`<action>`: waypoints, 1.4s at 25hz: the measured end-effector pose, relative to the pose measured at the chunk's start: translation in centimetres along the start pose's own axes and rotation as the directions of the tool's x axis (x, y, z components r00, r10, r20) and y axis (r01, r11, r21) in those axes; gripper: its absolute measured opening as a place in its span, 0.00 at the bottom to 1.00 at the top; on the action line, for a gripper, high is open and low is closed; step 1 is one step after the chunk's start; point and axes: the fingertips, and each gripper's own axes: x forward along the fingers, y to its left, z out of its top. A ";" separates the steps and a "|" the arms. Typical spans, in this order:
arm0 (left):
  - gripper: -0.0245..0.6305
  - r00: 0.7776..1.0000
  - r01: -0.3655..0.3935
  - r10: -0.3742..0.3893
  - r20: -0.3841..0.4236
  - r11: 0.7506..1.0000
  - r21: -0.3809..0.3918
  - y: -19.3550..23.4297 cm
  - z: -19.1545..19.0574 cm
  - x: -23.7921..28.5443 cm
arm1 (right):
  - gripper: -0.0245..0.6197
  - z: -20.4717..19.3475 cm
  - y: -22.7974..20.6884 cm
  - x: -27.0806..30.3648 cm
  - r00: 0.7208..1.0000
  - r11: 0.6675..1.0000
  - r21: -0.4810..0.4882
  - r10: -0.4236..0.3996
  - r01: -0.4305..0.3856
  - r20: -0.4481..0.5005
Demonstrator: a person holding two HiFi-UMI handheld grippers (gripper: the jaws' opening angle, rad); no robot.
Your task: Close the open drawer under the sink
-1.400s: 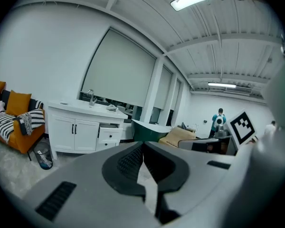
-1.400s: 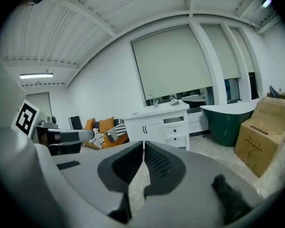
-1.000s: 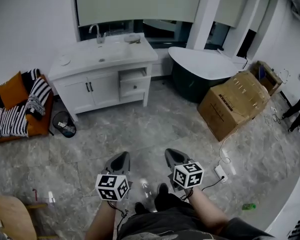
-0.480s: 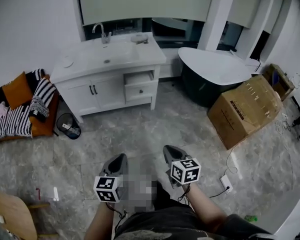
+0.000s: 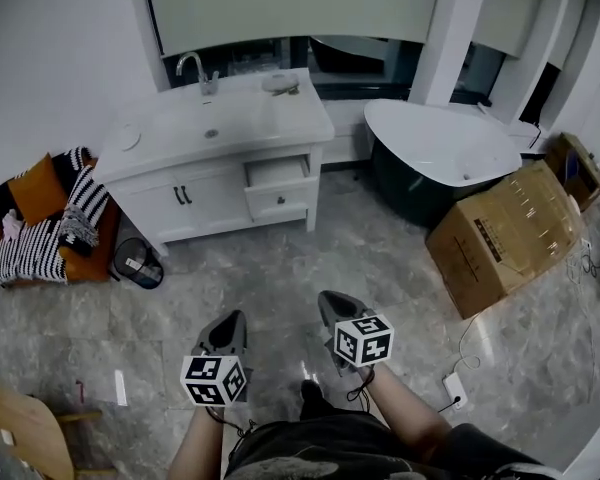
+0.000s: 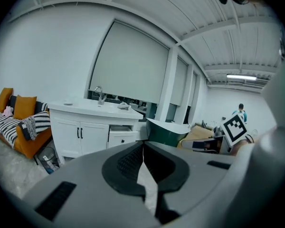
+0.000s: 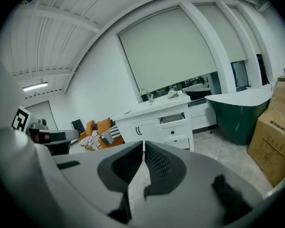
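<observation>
The white sink cabinet [image 5: 195, 183] stands against the far wall, with a tap [image 5: 192, 68] on top. Its upper right drawer [image 5: 275, 173] is pulled out a little; it also shows as the open drawer [image 6: 121, 128] in the left gripper view and the open drawer [image 7: 173, 119] in the right gripper view. My left gripper [image 5: 234, 319] and right gripper [image 5: 329, 300] hang side by side over the floor, well short of the cabinet. Both point toward it. The left gripper [image 6: 143, 144] and right gripper [image 7: 143, 144] are shut with nothing between their pads.
An orange sofa [image 5: 40, 193] with a striped blanket and a black bin [image 5: 137, 265] sit left of the cabinet. A dark green bathtub [image 5: 440, 163] and a cardboard box [image 5: 515, 233] stand to the right. A power strip [image 5: 454, 390] lies on the floor; a wooden chair [image 5: 25, 433] is at lower left.
Both grippers have been carried forward over the floor toward the sink cabinet, which now looks nearer and more central. Their jaws stayed shut.
</observation>
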 end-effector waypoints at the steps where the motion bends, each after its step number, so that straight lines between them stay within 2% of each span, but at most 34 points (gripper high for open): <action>1: 0.06 1.000 -0.013 0.013 0.004 1.000 0.002 0.1 0.4 0.7 | 0.08 0.2 -0.6 0.4 1.000 1.000 -0.001 0.008 -0.008 -0.006; 7: 0.06 0.998 -0.058 0.059 0.029 0.998 -0.023 0.7 2.7 3.9 | 0.08 1.2 -3.8 2.7 0.999 0.999 0.003 0.033 -0.033 -0.027; 16: 0.06 0.998 -0.059 0.059 0.010 0.998 -0.023 2.2 3.3 7.6 | 0.08 2.0 -5.8 6.0 0.998 0.999 0.026 0.025 -0.024 -0.052; 22: 0.06 0.999 -0.028 0.028 -0.023 0.999 -0.018 5.4 3.4 12.2 | 0.08 2.2 -7.6 10.4 0.997 0.998 0.053 -0.026 0.030 -0.072; 35: 0.06 0.993 0.069 -0.072 -0.098 0.997 -0.036 15.4 7.3 24.1 | 0.08 6.9 -10.4 23.3 0.980 0.982 0.076 -0.162 0.171 -0.112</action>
